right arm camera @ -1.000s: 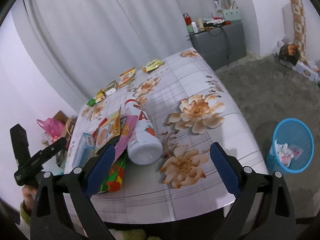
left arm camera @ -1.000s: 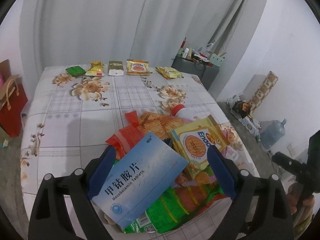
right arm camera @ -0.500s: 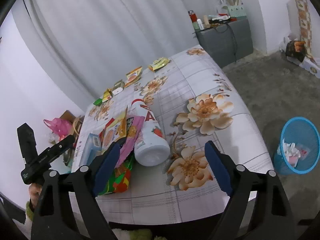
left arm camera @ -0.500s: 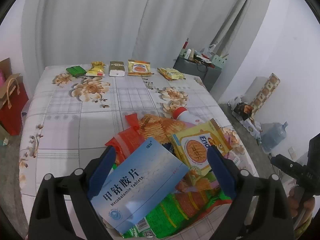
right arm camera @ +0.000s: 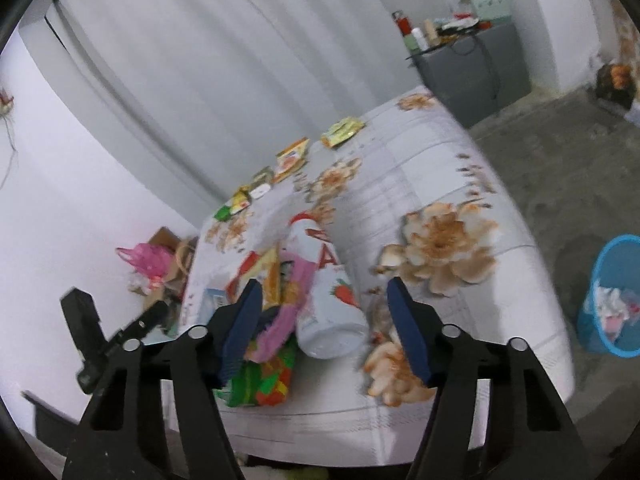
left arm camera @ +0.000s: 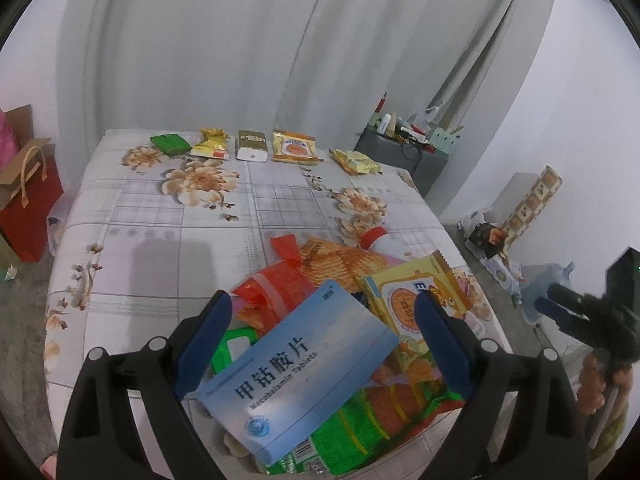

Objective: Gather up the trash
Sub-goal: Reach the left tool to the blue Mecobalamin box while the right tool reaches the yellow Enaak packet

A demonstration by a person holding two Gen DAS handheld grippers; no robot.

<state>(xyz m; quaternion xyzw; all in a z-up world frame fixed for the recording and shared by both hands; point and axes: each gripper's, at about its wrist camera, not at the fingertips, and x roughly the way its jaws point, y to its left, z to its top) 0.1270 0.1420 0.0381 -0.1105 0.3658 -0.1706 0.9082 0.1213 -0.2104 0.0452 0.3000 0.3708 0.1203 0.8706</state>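
A heap of trash lies at the near edge of a floral-clothed table [left arm camera: 160, 248]. On top is a blue tablet box [left arm camera: 296, 372], over green wrappers [left arm camera: 352, 428], a red bag [left arm camera: 276, 292], a yellow biscuit packet [left arm camera: 412, 300] and a white bottle with a red cap [left arm camera: 380, 240]. My left gripper [left arm camera: 322, 344] is open, its jaws either side of the box and apart from it. My right gripper [right arm camera: 326, 328] is open, straddling the base of the white bottle [right arm camera: 328, 300], beside a pink wrapper [right arm camera: 288, 312]. A blue trash bin [right arm camera: 616, 300] stands on the floor at right.
Several snack packets [left arm camera: 256, 146] lie in a row along the table's far edge. A grey cabinet [left arm camera: 404, 152] with clutter stands behind the table. A red paper bag [left arm camera: 28, 200] sits on the floor at left. Boxes and a water jug [left arm camera: 548, 280] are at right.
My right gripper has moved in and down toward the white bottle, which now sits between its jaws. My left gripper has hardly moved, still over the blue box.
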